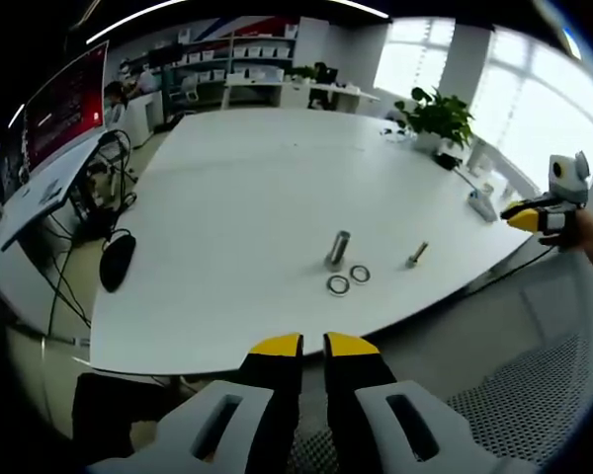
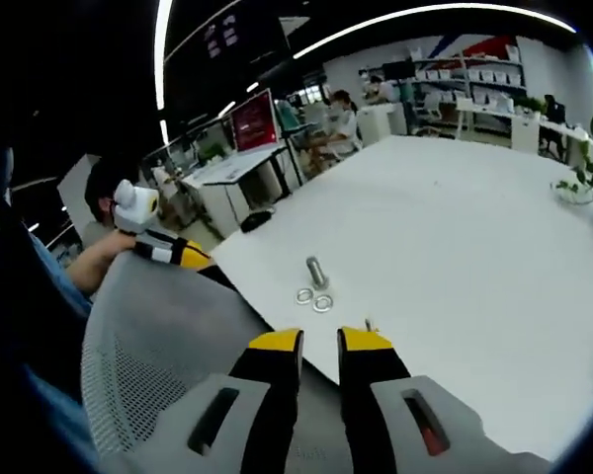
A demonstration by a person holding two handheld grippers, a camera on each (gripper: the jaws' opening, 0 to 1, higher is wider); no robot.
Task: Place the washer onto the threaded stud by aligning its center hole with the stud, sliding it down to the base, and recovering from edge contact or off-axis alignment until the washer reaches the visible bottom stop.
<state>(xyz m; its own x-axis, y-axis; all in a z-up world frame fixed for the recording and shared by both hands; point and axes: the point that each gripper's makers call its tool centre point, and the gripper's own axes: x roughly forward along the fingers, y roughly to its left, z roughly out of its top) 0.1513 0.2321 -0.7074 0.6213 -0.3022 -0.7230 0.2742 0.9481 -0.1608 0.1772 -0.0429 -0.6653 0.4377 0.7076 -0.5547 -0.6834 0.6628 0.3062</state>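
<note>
On the white table (image 1: 237,197) the threaded stud (image 1: 337,248) stands upright, its long axis vertical and its top end pointing up off the surface; in the right gripper view the same stud (image 2: 316,272) stands near the table's near edge. 2 washers lie flat just beside its base: one washer (image 1: 338,285) nearer the table edge and a second washer (image 1: 360,273) close by it, neither on the stud; in the right gripper view they show as a pair of rings (image 2: 313,299) in front of the stud. A small bolt (image 1: 417,255) lies on its side a little apart from the stud, long axis along the table.

The left gripper (image 1: 313,344) hangs off the table edge over a mesh chair back (image 1: 514,405), jaws nearly together and holding nothing; the right gripper (image 2: 318,339) likewise has its jaws almost closed on nothing. A potted plant (image 1: 440,118) sits at the far side; a computer mouse (image 1: 116,259) lies near the left edge.
</note>
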